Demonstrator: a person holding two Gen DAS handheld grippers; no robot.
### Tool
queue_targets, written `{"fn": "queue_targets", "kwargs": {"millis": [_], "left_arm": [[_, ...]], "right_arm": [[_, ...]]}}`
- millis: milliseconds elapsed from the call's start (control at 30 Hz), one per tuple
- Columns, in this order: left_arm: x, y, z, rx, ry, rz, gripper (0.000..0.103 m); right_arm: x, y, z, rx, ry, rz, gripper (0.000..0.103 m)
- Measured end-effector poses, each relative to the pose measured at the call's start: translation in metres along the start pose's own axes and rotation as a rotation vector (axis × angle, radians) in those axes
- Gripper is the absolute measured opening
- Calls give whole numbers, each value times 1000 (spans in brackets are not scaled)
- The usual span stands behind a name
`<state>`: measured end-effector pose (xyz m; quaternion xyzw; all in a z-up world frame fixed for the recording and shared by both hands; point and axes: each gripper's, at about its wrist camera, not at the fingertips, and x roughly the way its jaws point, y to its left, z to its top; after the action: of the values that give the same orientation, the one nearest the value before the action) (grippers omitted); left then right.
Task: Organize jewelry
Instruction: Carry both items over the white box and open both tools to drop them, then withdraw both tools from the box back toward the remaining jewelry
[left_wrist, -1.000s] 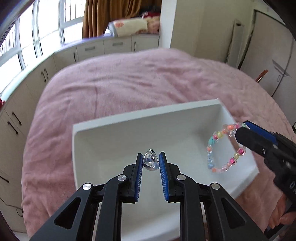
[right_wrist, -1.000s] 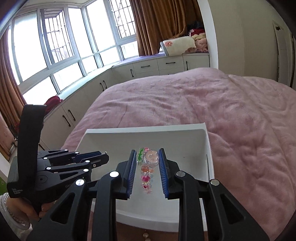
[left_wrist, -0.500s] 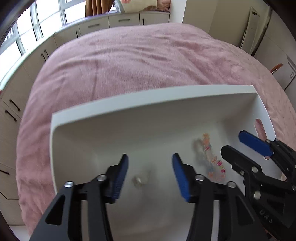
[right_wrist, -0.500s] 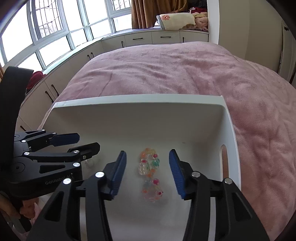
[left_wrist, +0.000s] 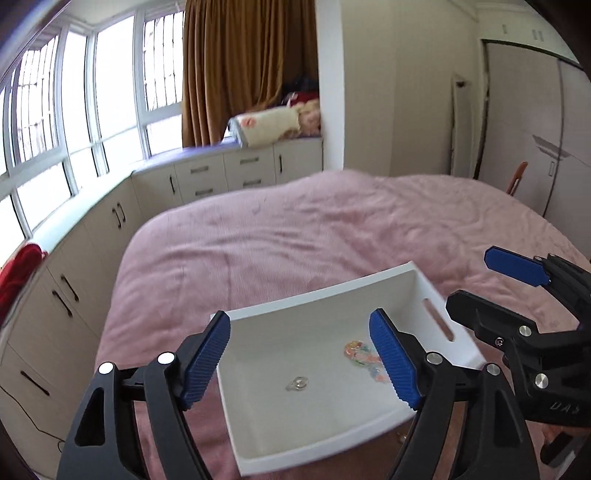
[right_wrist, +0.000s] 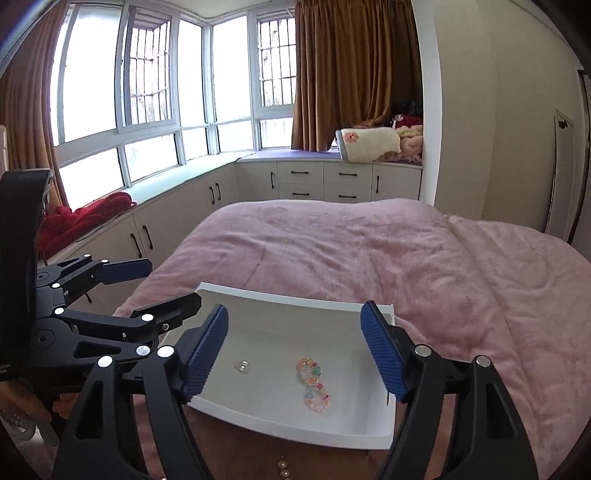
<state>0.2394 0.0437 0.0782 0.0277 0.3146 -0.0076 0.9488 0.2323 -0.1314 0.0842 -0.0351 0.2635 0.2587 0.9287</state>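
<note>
A white tray (left_wrist: 325, 446) lies on the pink bed; it also shows in the right wrist view (right_wrist: 295, 428). Inside it lie a small clear ring (left_wrist: 297, 383), also visible in the right wrist view (right_wrist: 242, 366), and a colourful bead bracelet (left_wrist: 360, 353), folded in a figure eight in the right wrist view (right_wrist: 313, 384). My left gripper (left_wrist: 301, 360) is wide open and empty, raised above the tray. My right gripper (right_wrist: 293, 350) is wide open and empty, also raised above the tray. Each gripper shows in the other's view, at the right (left_wrist: 491, 280) and at the left (right_wrist: 162, 284).
The pink bedspread (right_wrist: 369, 251) spreads beyond the tray. A string of pearl beads (right_wrist: 282, 467) lies on the bed just in front of the tray. White cabinets (right_wrist: 325, 181) and windows line the far wall and the left side.
Both grippers let go of the ring and bracelet into the tray, opened wide, then lifted up and pulled back from the tray.
</note>
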Motion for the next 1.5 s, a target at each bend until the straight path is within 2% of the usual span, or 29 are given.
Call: {"fn": "queue_targets", "kwargs": {"millis": [67,200,400,533,633,833,967,1133,1300,1400,1500], "left_arm": [[-31,-3,-6,1,-50,-8,88],[-75,-8,-25,16,-102,-23,89],[-114,-11,-65,49,-96,-16,92],[-128,-7,-95,44,-79,-32,93],[-128,-5,-119,32,-61,-34,93],[-124,-4,-170,20,-67,-36,93],[-104,-12,-202,67,-3,-31,93],[-73,-11,-241,46,80,-60,93],[-51,-6,-261,14,143,-55,93],[-41,-5,-270,5,165,-62,93],[-35,-6,-272,-2,184,-75,86]], "right_arm": [[-22,4,-4,-5,-21,11,75],[-64,12,-24,1,-40,1,77],[-98,22,-63,12,-16,-27,78],[-115,30,-92,18,-33,-22,78],[-121,35,-117,23,-38,-34,79],[-120,36,-162,37,15,-63,79],[-113,38,-194,28,74,-94,78],[-101,37,-231,35,141,-98,78],[-82,33,-258,37,202,-100,75],[-71,31,-268,39,240,-96,68],[-63,31,-277,37,270,-96,62]]}}
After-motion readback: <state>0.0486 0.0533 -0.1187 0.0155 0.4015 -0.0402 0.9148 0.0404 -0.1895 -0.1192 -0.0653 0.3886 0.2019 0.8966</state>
